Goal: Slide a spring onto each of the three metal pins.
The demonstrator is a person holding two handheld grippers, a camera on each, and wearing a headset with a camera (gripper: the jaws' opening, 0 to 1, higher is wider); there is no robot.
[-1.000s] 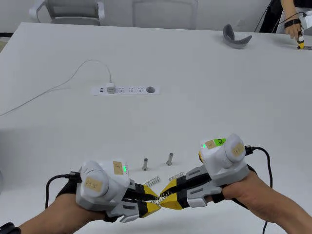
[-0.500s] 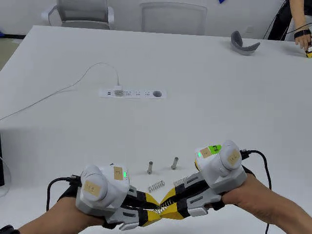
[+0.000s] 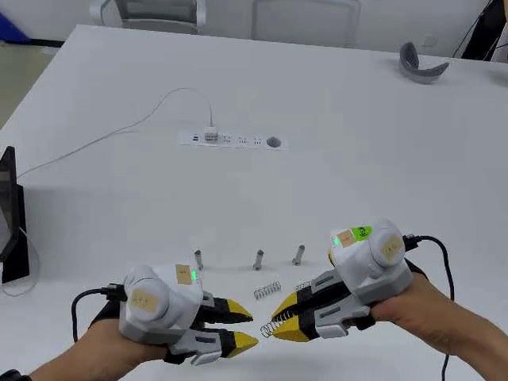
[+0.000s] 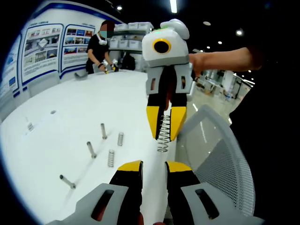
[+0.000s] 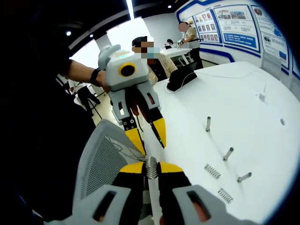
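Observation:
Three short metal pins [image 3: 198, 259] [image 3: 258, 259] [image 3: 298, 255] stand upright in a row on the white table [image 3: 333, 143]. Two springs [image 3: 267, 290] [image 3: 302, 286] lie just in front of them. My right gripper [image 3: 276, 324] is shut on a third spring [image 3: 267, 329], held above the table's near edge. In the right gripper view that spring [image 5: 150, 161] pokes out from between the yellow tips. My left gripper [image 3: 246, 328] faces it tip to tip, a little apart, open and holding nothing. In the left gripper view the held spring [image 4: 163, 133] hangs from the right gripper [image 4: 163, 136].
A white power strip [image 3: 234, 141] with a cable lies mid-table beyond the pins. A grey curved object [image 3: 421, 67] rests at the far right. A dark device [image 3: 12, 214] stands at the left edge. Chairs line the far side. A person works at another table [image 4: 101, 51].
My left gripper has drawn back from the spring and its jaws now stand apart; the right gripper keeps the spring. The head camera shifted, bringing the leftmost pin into view.

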